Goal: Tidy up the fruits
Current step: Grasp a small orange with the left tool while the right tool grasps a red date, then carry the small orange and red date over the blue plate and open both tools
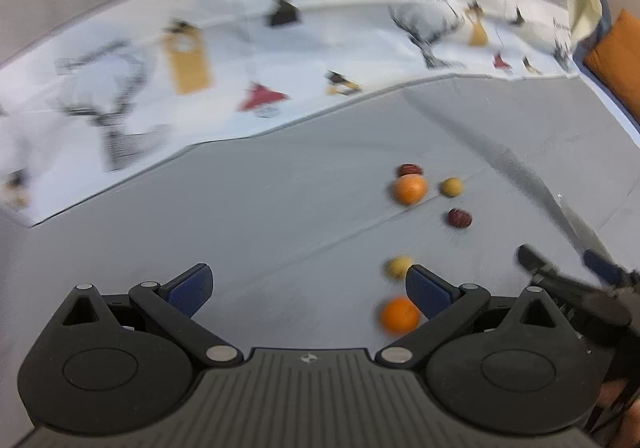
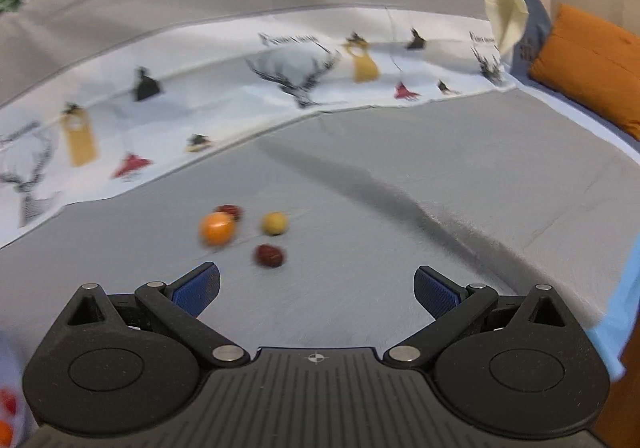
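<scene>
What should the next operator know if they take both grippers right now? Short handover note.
Left gripper: jaws wide open, empty, above the grey sheet.
Right gripper: jaws wide open, empty.
Fruit all loose on the sheet: far orange with a dark red fruit right behind it, yellow fruit beside it, second dark red fruit nearer. Closest to the left gripper: another yellow fruit and near orange by its right finger.
Done: nothing grouped or picked, as far as visible.
Left: all six fruits. Both views are motion-blurred; no container clearly in view.
</scene>
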Available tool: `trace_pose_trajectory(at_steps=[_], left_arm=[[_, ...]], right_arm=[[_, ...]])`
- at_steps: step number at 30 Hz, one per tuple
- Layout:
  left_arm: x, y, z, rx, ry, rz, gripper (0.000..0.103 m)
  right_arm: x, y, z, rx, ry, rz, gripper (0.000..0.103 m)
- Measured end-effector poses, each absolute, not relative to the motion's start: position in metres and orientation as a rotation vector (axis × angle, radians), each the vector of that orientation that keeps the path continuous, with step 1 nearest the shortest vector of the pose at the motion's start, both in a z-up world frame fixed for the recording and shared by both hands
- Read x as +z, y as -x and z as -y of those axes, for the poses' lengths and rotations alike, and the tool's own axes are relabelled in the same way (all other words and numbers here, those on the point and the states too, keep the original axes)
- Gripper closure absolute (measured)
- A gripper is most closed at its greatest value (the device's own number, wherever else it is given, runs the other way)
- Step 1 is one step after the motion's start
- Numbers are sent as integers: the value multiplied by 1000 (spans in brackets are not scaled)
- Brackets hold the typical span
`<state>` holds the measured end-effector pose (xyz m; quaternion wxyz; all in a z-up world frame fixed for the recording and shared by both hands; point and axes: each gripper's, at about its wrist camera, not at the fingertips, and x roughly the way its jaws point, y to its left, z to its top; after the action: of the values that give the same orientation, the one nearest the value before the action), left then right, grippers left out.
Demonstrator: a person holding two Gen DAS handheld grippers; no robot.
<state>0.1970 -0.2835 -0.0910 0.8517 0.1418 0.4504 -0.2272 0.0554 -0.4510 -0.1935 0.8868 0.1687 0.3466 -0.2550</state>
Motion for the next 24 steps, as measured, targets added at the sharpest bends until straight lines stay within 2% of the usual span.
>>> trace_pose_trajectory(at_steps=[5, 10, 18, 19, 20, 21, 22, 23, 24], left_arm=[[-147, -249, 360, -552, -348, -960, 0], [-196, -284, 403, -594, -319, -1072, 0], [-222, -301, 434, -617, -373, -1074, 1], [-222, -304, 435, -610, -368, -1074, 5], [-221, -305, 435, -607, -352, -1067, 14], [-220, -307, 435, -621, -334, -1071, 49], [-220, -311, 436, -662, -306, -1108, 63], [-218, -312, 435, -653, -289, -1120, 62], [-216, -311, 434, -640, -290, -1112, 62]], right_arm=[[-245, -102, 472, -476, -329, -807, 1], [-277, -132, 475, -427, -273, -821, 1], [-292, -139, 474, -394, -215, -754, 1], [-291, -138, 474, -387, -212, -749, 5], [-288, -136, 471, -377, -201, -731, 25], [-286, -133, 469, -358, -191, -721, 51], [-283, -132, 467, -333, -196, -719, 63], [-282, -132, 467, -329, -216, -721, 75], [-281, -131, 469, -333, -237, -722, 75]])
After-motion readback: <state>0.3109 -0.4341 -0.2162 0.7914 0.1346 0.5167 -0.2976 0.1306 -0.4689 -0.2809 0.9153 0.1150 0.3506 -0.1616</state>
